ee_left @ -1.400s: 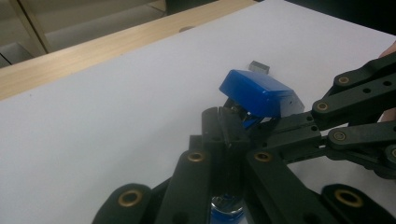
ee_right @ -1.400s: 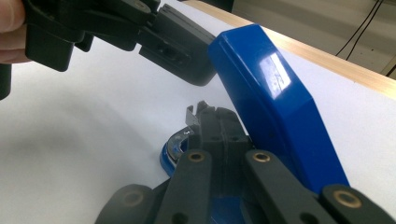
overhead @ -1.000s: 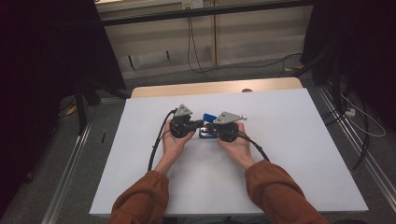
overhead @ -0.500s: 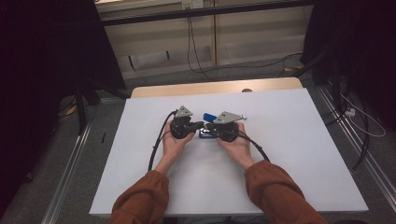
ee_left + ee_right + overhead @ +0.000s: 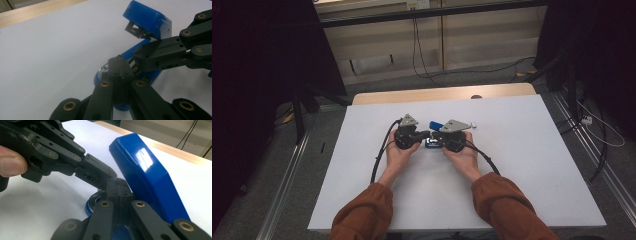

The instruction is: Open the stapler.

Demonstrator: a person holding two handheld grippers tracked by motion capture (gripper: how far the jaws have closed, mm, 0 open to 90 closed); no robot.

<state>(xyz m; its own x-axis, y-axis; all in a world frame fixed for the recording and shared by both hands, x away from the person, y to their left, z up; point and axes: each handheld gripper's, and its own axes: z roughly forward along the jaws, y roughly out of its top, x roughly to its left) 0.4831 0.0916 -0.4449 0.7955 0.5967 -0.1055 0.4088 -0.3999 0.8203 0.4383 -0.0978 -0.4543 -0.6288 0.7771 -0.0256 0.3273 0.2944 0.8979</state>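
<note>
Blue stapler (image 5: 434, 134) lay mid-table (image 5: 522, 150) in the high view, between my left tongs (image 5: 424, 135) and right tongs (image 5: 438, 139). In the left gripper view my closed tips (image 5: 120, 68) sat at its base, its top (image 5: 147, 18) swung up; the right tongs (image 5: 160, 56) met mine there. The right gripper view showed my closed tips (image 5: 117, 187) beside the lid (image 5: 147, 175). I could read no writing.

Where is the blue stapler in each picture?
High view: blue stapler mid-table, between the two hands.
Left gripper view: upper right, lid raised.
Right gripper view: right half, lid slanting up.
Shared landmark: the white table.
</note>
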